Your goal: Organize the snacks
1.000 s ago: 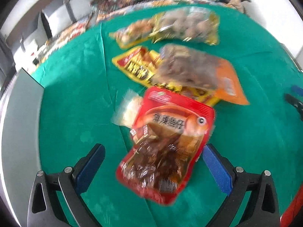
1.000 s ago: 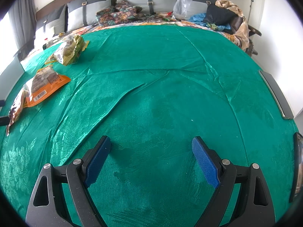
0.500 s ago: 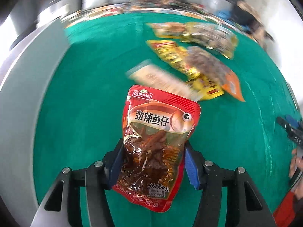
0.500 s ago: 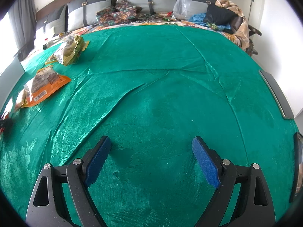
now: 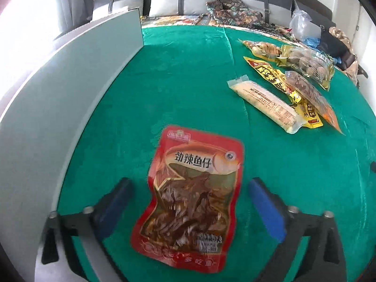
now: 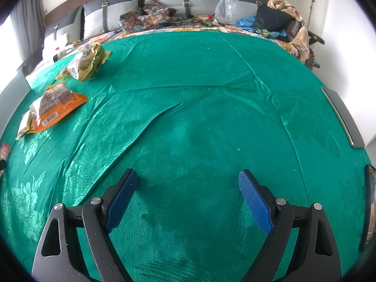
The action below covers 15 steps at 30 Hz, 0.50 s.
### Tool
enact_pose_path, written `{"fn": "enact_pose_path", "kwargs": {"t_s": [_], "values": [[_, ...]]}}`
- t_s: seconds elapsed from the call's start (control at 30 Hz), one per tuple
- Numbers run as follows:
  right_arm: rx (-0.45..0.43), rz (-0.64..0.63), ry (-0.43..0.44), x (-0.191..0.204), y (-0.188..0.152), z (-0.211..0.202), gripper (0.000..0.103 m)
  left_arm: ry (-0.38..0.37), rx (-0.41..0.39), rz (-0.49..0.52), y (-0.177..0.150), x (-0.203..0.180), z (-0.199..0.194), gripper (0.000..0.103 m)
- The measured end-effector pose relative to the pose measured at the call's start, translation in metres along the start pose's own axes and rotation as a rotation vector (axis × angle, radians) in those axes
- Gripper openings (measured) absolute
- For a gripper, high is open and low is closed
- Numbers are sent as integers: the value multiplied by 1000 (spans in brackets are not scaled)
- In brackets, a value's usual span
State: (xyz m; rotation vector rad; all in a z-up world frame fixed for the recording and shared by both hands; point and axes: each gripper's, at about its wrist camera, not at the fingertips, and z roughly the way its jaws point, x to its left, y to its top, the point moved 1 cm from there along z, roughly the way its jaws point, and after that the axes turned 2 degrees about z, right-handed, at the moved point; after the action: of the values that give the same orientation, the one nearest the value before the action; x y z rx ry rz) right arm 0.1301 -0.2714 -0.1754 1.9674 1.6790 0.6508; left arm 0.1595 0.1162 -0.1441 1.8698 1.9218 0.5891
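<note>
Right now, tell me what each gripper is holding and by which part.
Nothing. The left gripper has just opened, jaws clear of the red snack pouch; the right gripper is open and empty.

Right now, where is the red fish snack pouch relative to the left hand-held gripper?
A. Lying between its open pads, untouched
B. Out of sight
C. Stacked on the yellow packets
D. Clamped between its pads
A: the red fish snack pouch lies flat on the green cloth, with a gap to each pad of the left hand-held gripper.
</note>
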Motion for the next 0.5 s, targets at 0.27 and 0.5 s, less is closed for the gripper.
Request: {"fn": "enact_pose_path", "kwargs": {"t_s": [0.27, 0.5], "values": [[0, 0, 0, 0, 0, 0, 90, 7, -18, -7, 2, 0, 3, 103], [0, 0, 0, 0, 0, 0, 90, 9, -22, -12, 0, -1, 3, 103]]}}
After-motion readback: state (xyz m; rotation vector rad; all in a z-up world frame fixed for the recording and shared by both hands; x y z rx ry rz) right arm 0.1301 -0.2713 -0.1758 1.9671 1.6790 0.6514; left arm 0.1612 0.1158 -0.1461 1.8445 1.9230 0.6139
